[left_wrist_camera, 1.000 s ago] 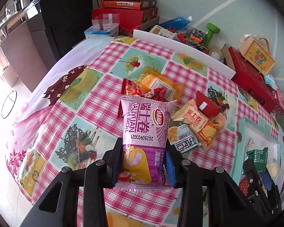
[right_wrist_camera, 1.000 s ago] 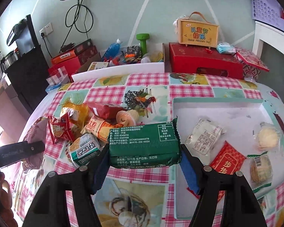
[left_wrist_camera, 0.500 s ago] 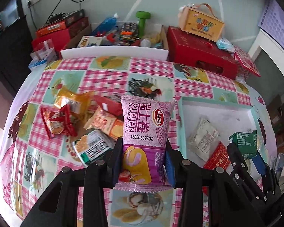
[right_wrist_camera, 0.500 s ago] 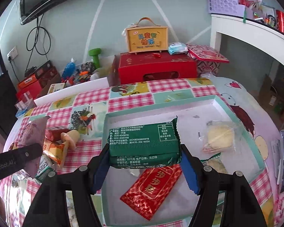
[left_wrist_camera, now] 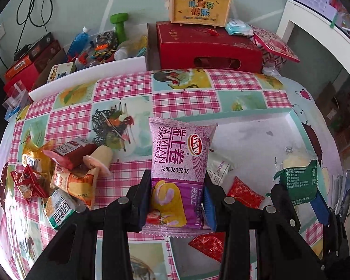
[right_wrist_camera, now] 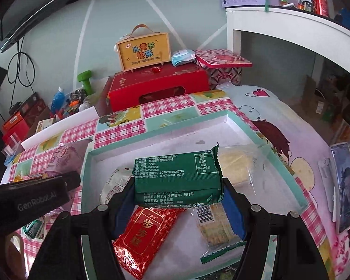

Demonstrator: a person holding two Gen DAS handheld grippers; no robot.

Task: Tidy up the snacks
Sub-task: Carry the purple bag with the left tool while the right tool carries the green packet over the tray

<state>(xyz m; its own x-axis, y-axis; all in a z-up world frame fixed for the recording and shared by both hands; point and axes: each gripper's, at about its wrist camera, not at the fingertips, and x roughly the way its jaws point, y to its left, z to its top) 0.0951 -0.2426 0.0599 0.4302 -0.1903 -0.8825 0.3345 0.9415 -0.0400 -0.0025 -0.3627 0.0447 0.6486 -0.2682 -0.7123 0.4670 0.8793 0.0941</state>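
Left gripper (left_wrist_camera: 178, 200) clamps a purple roll packet (left_wrist_camera: 178, 163) upright at the tray's (left_wrist_camera: 256, 116) 9 o'clock edge. Right gripper (right_wrist_camera: 178, 200) clamps a green packet (right_wrist_camera: 177, 177) over the tray interior, above a red packet (right_wrist_camera: 144, 233) at 6 o'clock. Loose snacks (left_wrist_camera: 65, 175) lie on the checked tablecloth (left_wrist_camera: 184, 98) at 9 o'clock.

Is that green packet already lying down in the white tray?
No, the green packet is clamped between the right gripper's fingers, held above the tray.

Checked table (left_wrist_camera: 184, 98), tray (right_wrist_camera: 277, 161), loose snacks (left_wrist_camera: 77, 182)
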